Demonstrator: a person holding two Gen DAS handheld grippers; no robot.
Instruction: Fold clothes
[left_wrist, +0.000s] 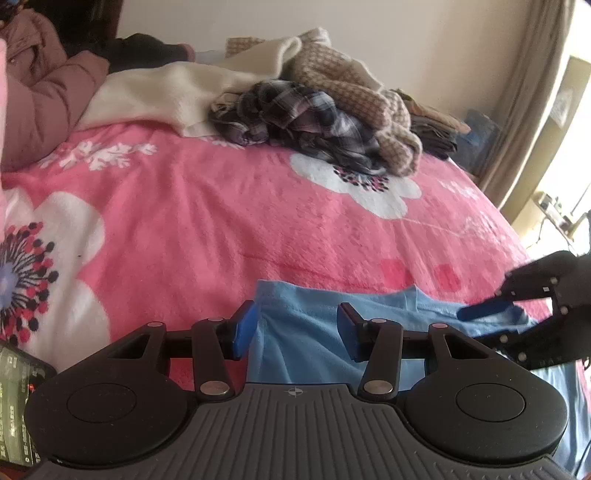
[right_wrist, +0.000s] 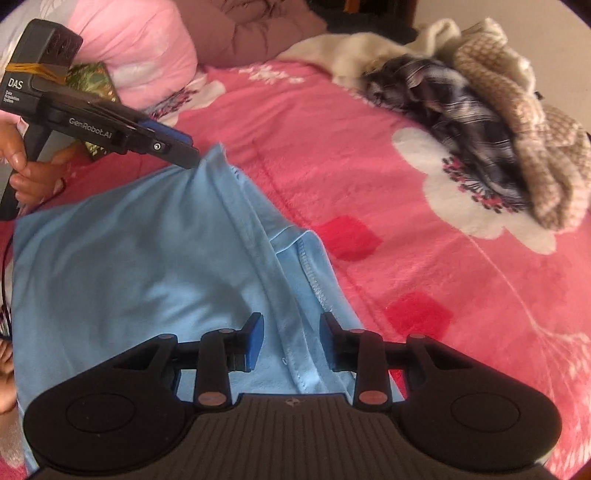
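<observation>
A light blue garment (left_wrist: 306, 314) lies partly folded on the pink flowered bedspread (left_wrist: 207, 221), close to me. My left gripper (left_wrist: 295, 330) stands open over the garment's far left corner, and cloth shows between its fingers. In the right wrist view the left gripper (right_wrist: 181, 149) has its tip at a raised corner of the blue garment (right_wrist: 140, 258), and a hand (right_wrist: 26, 173) holds its handle. My right gripper (right_wrist: 291, 341) is open low over the garment's stitched hem, a ridge of cloth running between its fingers. From the left wrist view the right gripper (left_wrist: 491, 310) sits at the garment's right end.
A heap of clothes lies at the far side of the bed: a dark plaid shirt (left_wrist: 295, 114), a beige checked knit (left_wrist: 362, 96) and a cream blanket (left_wrist: 166, 92). A pink padded jacket (left_wrist: 44, 85) and a pink pillow (right_wrist: 140, 51) lie far left. A phone (left_wrist: 18, 398) sits near left.
</observation>
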